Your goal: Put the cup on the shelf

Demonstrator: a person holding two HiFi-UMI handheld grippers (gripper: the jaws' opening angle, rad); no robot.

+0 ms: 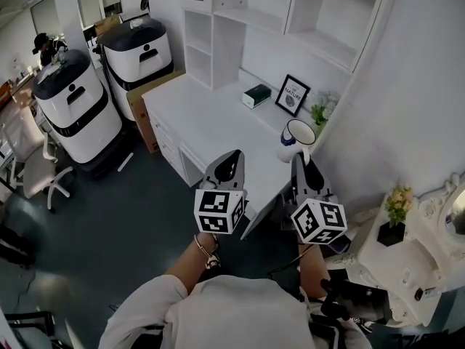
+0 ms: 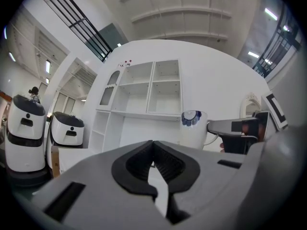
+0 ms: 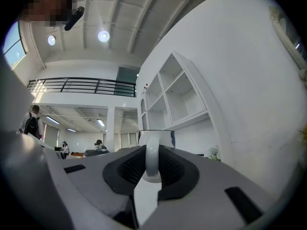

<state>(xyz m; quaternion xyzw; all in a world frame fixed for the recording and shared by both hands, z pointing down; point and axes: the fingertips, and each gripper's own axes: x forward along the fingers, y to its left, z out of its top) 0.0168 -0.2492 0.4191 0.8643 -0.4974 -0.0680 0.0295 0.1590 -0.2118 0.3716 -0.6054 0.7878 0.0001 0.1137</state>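
Nearest to us, on the left, our left gripper [image 1: 231, 158] points out level with its jaws pressed together on nothing. We judge it rides along as a spare, kept clear of the load.

Just to its right, our right gripper [image 1: 300, 160] has its jaws closed partway on the handle of the cup [image 1: 297, 137]. The loop is pinched upright between the pads, so the white body with its blue pattern sits out in front, mouth up. Taking it by the handle makes sense to us, since the base stays free to be set down flat. The cup is in the air over the near end of the desk [image 1: 207, 126], touching nothing but the pads.

Farther on, against the wall, the shelf [image 1: 285, 9] rises above the desk, its open compartments looking bare. It is still well apart from the cup. The right gripper tips slightly upward, which we take as aiming toward those higher compartments while keeping the cup from tilting forward.
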